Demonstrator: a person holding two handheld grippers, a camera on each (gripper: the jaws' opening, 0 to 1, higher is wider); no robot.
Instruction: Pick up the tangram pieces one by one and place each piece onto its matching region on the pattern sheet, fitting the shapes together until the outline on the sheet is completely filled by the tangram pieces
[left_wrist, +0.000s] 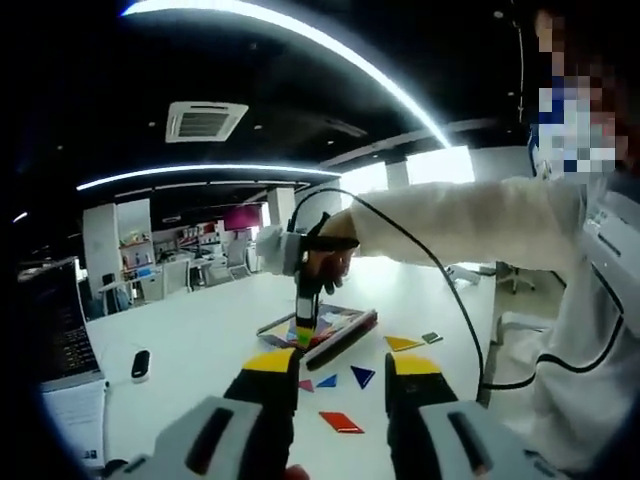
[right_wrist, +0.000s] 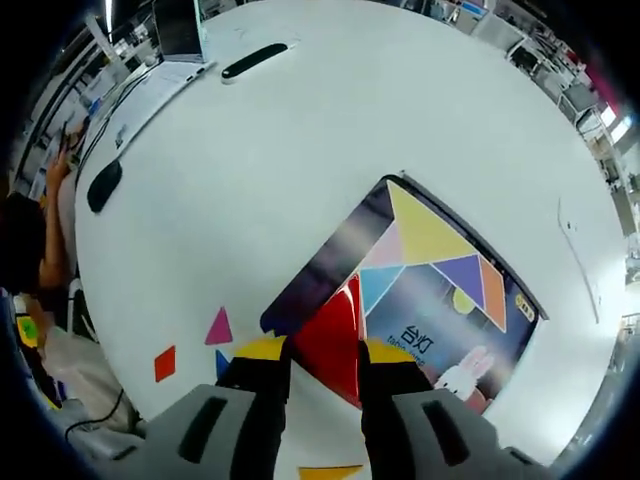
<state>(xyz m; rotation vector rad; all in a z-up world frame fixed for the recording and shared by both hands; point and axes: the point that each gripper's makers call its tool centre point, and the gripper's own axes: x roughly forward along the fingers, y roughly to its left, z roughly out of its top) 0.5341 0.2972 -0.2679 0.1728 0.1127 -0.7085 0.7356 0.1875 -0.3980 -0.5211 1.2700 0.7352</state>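
Red plastic tangram triangle (right_wrist: 332, 345) sits clamped in our right claw (right_wrist: 322, 372), pointing ahead over the pattern sheet (right_wrist: 440, 290); left claw (left_wrist: 340, 372) gapes wide.

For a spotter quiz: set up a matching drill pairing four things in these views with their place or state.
Things:
1 red triangle
2 pink triangle
3 pattern sheet
4 left gripper

States:
A open, above the table
B between the right gripper's jaws
C loose on the white table
D shows a rabbit

Pairs: 1-B, 2-C, 3-D, 4-A
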